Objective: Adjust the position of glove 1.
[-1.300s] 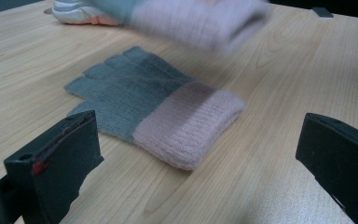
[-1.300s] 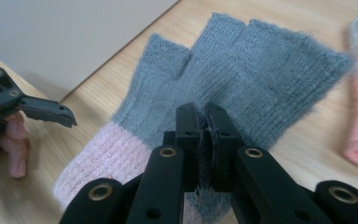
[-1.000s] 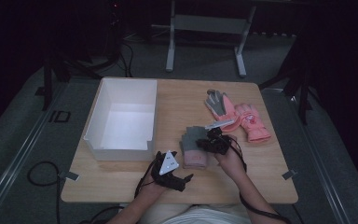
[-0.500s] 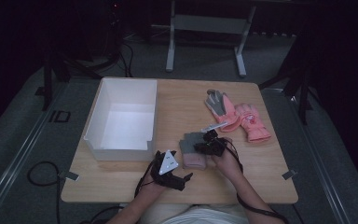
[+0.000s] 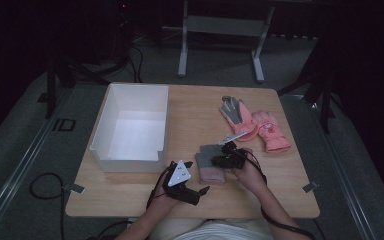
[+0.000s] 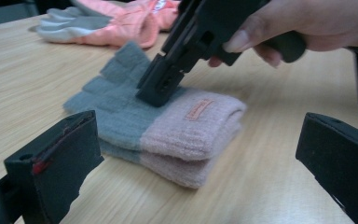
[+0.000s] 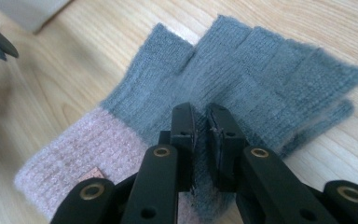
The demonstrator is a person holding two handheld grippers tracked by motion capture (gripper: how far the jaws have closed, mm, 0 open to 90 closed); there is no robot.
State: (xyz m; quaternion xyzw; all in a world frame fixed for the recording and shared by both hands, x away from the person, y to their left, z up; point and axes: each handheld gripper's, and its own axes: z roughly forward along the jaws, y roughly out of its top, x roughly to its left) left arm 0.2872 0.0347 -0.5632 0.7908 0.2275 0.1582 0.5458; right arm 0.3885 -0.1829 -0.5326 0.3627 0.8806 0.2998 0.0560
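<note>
Your left gripper (image 5: 201, 190) hangs with jaws wide apart near the surface (image 5: 190, 125) edge. Just beyond, your right gripper (image 7: 200, 122) pinches the grey knit gloves (image 6: 168, 126), stacked flat. Farther off lie pink gloves (image 5: 260, 125).

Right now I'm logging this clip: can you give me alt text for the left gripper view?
The right tongs, held in a hand, press down on the grey part of a stacked pair of grey knit gloves with pink cuffs lying on a wooden table. The left tongs' own black jaws stand wide apart in the foreground. Pink and grey winter gloves lie behind.
</note>
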